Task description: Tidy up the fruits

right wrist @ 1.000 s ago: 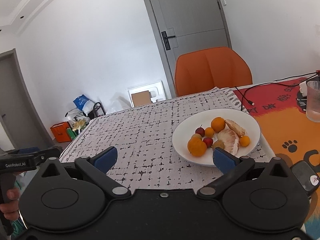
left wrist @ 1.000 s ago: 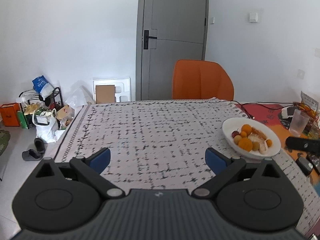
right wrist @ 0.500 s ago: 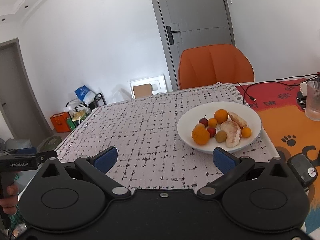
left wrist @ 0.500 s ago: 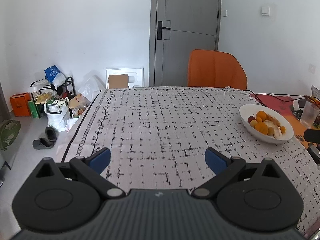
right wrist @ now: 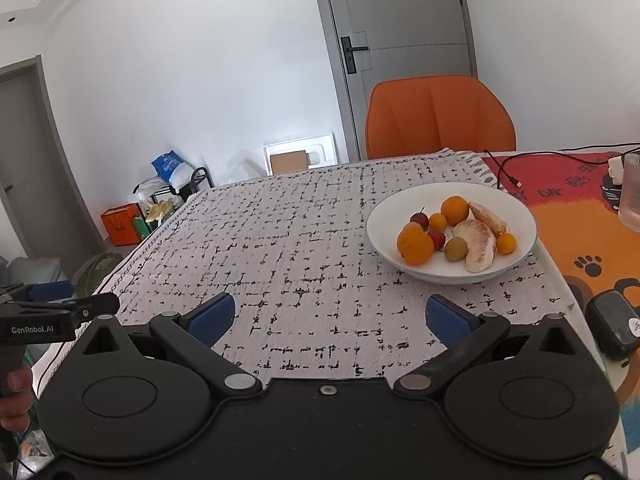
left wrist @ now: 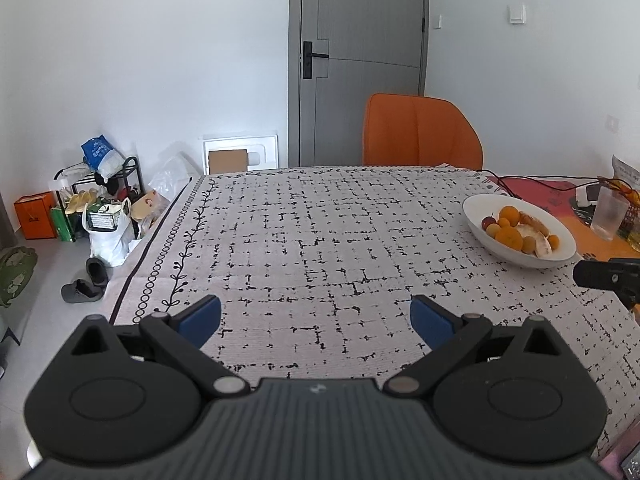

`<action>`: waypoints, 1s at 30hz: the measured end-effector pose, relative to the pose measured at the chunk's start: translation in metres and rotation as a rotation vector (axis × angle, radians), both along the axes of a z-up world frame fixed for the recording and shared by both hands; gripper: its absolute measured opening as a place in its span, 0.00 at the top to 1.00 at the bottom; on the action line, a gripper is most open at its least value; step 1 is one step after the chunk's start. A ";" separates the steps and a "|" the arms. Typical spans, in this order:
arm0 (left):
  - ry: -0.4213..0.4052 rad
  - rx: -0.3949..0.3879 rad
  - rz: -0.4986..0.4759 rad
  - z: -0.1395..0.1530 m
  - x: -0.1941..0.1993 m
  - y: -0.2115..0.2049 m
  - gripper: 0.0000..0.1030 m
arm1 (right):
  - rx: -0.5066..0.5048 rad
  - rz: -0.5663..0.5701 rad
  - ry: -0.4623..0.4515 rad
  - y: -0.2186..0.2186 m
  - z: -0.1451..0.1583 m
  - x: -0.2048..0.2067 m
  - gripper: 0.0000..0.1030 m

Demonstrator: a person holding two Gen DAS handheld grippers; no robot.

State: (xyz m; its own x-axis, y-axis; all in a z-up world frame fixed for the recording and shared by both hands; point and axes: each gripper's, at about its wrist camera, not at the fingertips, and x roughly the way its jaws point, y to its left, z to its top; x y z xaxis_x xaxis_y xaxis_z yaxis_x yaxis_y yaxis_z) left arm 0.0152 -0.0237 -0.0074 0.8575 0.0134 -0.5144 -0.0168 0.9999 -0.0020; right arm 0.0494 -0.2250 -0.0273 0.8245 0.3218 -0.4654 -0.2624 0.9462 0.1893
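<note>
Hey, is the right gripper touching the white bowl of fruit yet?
Apart. The right wrist view shows the open right gripper short of the white bowl, with patterned tablecloth visible between its fingertips and the bowl's near rim.

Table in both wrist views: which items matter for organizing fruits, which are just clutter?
Relevant:
white bowl
oranges, red plums, green fruit, peeled pomelo wedges in it
left hand-held gripper and right hand-held gripper, both open, empty

Clutter:
glass
black cable
black device
orange chair
floor bags
</note>
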 end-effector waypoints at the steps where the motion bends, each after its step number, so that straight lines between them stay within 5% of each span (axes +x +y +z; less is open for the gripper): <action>1: 0.002 0.000 0.003 0.000 0.000 0.000 0.03 | 0.001 0.002 0.003 0.000 -0.001 0.000 0.00; 30: -0.005 -0.005 0.032 0.003 -0.001 0.009 0.03 | 0.006 0.005 0.010 0.002 -0.004 0.000 0.00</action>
State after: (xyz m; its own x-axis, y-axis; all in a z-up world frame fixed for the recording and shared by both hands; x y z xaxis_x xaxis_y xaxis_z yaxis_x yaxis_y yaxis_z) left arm 0.0137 -0.0149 -0.0048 0.8594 0.0385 -0.5098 -0.0490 0.9988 -0.0072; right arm 0.0490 -0.2234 -0.0308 0.8183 0.3286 -0.4715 -0.2654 0.9438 0.1971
